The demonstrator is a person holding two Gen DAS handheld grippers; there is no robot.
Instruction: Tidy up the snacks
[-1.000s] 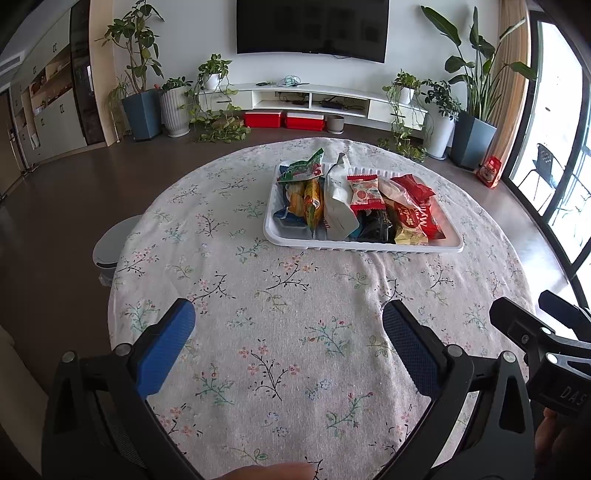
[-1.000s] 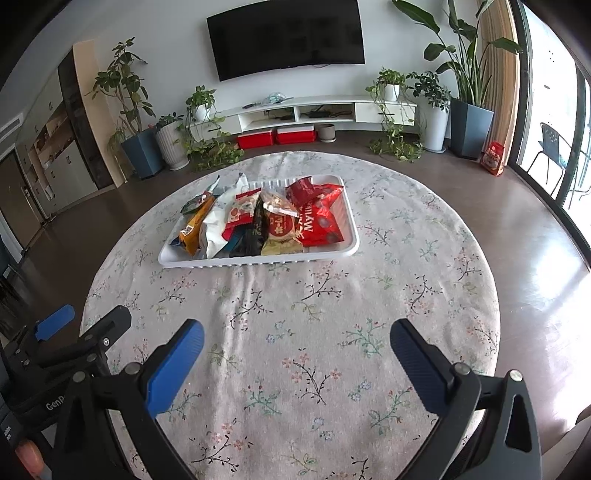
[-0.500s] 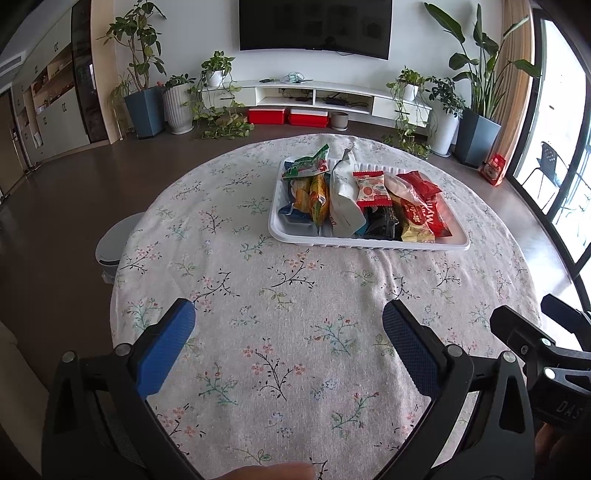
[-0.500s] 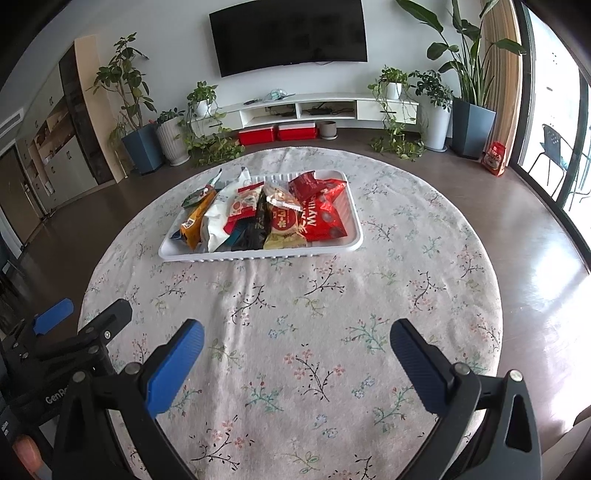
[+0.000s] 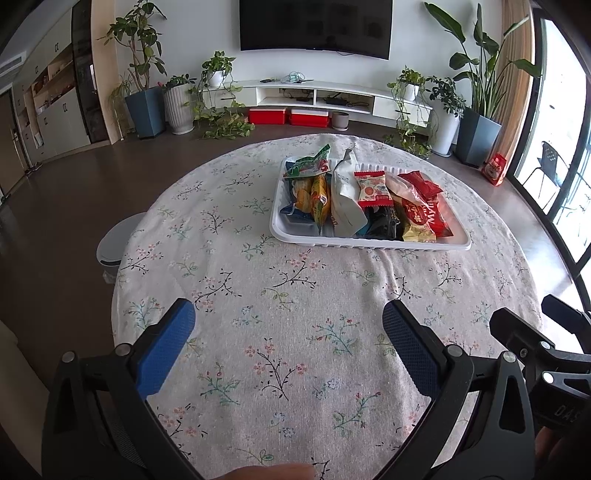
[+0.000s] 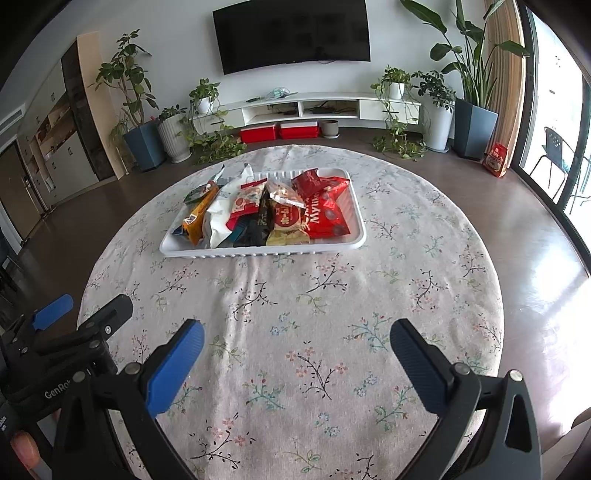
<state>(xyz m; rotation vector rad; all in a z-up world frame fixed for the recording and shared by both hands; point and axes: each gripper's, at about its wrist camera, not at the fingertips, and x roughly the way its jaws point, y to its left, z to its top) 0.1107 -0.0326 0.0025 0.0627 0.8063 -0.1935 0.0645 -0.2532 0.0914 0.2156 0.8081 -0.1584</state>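
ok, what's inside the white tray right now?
The white tray holds a pile of snack packets: a red bag at one end, a white pouch, an orange packet and a black one. Whatever lies beneath the overlapping packets is covered.

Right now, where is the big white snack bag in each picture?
Left wrist view: the white snack bag stands in the tray's left half, right of the orange packet.
Right wrist view: the bag sits left of centre in the tray, right of the orange packet.
Shared landmark: the wall TV.
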